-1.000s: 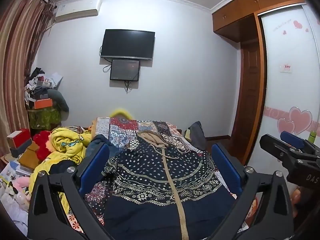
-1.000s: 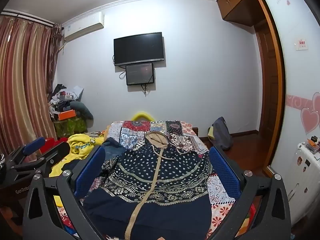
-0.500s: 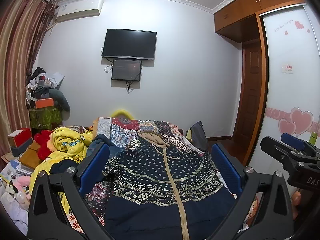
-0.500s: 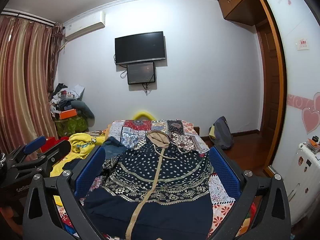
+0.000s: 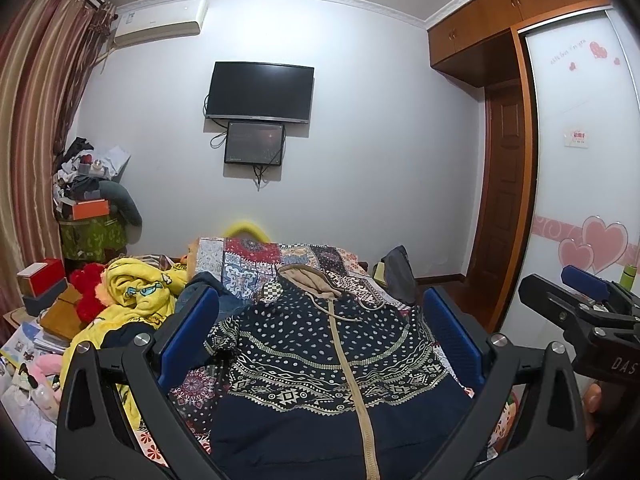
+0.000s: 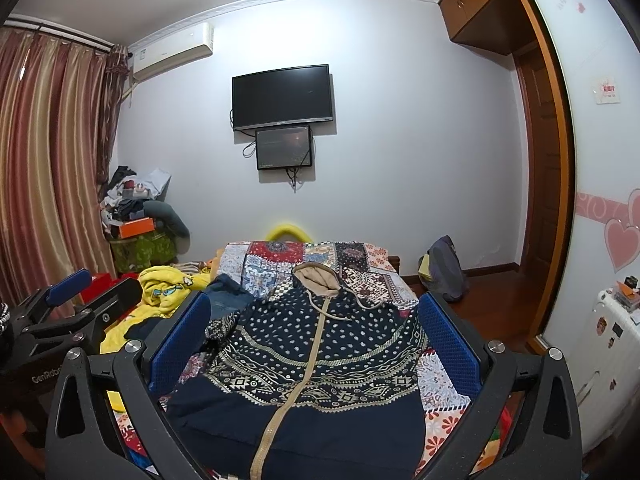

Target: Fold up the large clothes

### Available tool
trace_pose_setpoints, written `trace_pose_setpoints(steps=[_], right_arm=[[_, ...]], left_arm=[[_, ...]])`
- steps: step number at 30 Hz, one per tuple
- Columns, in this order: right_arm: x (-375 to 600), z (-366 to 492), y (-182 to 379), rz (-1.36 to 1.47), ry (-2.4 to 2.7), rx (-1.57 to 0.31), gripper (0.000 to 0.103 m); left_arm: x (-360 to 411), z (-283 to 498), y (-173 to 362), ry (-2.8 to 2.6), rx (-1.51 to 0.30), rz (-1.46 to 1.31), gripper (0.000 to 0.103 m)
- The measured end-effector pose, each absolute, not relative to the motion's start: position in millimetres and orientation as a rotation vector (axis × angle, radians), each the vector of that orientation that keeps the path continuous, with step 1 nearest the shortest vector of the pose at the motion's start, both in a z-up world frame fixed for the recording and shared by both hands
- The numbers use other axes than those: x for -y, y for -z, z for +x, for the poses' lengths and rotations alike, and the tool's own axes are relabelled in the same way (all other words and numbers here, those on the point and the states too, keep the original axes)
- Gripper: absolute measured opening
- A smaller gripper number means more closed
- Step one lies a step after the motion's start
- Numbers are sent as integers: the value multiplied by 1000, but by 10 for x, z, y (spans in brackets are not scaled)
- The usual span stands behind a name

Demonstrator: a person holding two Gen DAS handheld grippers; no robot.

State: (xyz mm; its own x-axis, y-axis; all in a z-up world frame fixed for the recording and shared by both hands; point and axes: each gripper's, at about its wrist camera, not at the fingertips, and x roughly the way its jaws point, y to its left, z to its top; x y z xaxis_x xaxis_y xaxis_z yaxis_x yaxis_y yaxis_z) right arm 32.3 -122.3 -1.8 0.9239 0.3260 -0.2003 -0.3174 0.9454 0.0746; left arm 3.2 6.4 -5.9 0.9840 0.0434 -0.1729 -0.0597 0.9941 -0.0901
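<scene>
A navy hooded jacket (image 5: pixel 320 364) with white dots, patterned bands and a tan zipper lies spread flat, front up, on the patchwork bedspread (image 5: pixel 256 264), hood toward the far wall. It also shows in the right wrist view (image 6: pixel 320 356). My left gripper (image 5: pixel 320 336) is open and empty, held above the jacket's near end. My right gripper (image 6: pixel 316 336) is open and empty, held above the same end. Each gripper shows at the side of the other's view: the right one (image 5: pixel 588 300), the left one (image 6: pixel 76 304).
A yellow cartoon blanket (image 5: pixel 136 296) and blue jeans (image 5: pixel 208 284) lie heaped at the bed's left. Boxes and a cluttered shelf (image 5: pixel 88 216) stand by the curtain. A grey backpack (image 6: pixel 444 276) leans at the bed's far right. A wardrobe (image 6: pixel 600 200) lines the right wall.
Both views have tilted up a little, so the jacket sits slightly lower in frame. Both grippers stay open; the jacket has not moved.
</scene>
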Motion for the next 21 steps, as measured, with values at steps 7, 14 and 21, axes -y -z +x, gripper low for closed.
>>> trace_pose_setpoints(steps=[7, 14, 21], right_arm=[[1227, 337, -28, 49, -331, -216, 103], [1228, 337, -33, 51, -332, -215, 103], [1232, 334, -24, 53, -332, -215, 103]], left_arm=[[-63, 24, 48, -53, -170, -96, 103], [-56, 33, 48, -55, -170, -95, 103], [-65, 37, 55, -54, -171, -97, 103]])
